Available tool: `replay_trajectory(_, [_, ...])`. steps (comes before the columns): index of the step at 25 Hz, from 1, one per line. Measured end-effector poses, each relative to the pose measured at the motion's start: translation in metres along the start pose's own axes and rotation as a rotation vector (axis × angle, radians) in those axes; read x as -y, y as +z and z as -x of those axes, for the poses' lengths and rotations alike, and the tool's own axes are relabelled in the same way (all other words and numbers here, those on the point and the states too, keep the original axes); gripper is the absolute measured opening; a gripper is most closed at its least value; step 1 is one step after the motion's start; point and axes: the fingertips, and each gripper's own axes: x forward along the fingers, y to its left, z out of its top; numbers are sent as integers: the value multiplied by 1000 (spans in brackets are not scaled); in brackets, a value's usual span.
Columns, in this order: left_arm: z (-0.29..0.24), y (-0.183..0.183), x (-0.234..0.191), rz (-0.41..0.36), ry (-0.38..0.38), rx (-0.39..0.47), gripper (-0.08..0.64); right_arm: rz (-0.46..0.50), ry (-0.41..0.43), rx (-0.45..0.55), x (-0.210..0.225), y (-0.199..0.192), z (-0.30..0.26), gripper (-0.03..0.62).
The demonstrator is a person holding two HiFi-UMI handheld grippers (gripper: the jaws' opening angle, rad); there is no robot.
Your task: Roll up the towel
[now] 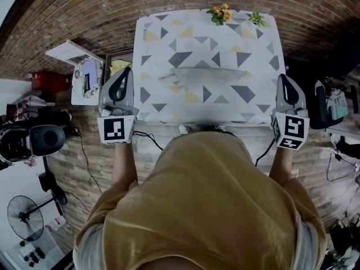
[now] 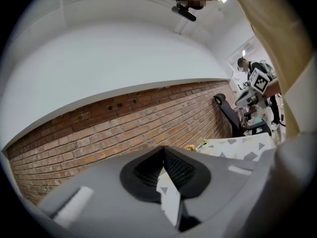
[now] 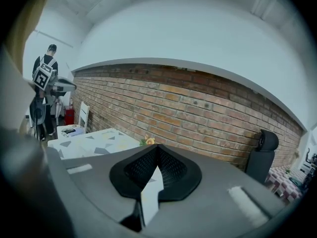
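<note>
Grey left gripper (image 1: 127, 72) at nine o'clock beside table (image 1: 163, 108), jaws closed on nothing, seemingly parked clear of the work. Towel (image 1: 205, 75) at table centre, long and narrow, apparently rolled already. Right gripper (image 1: 281, 79) at three o'clock, closed, empty, likewise clear.

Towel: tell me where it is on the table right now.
In the head view the towel lies as a long grey bundle across the middle of the patterned table, well short of the orange flowers at its far edge.
</note>
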Motion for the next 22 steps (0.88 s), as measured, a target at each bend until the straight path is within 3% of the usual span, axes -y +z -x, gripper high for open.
replay_trajectory(22, [-3,-6,-8,51,58,3,63,-20,56,50,-9,23,-27,3])
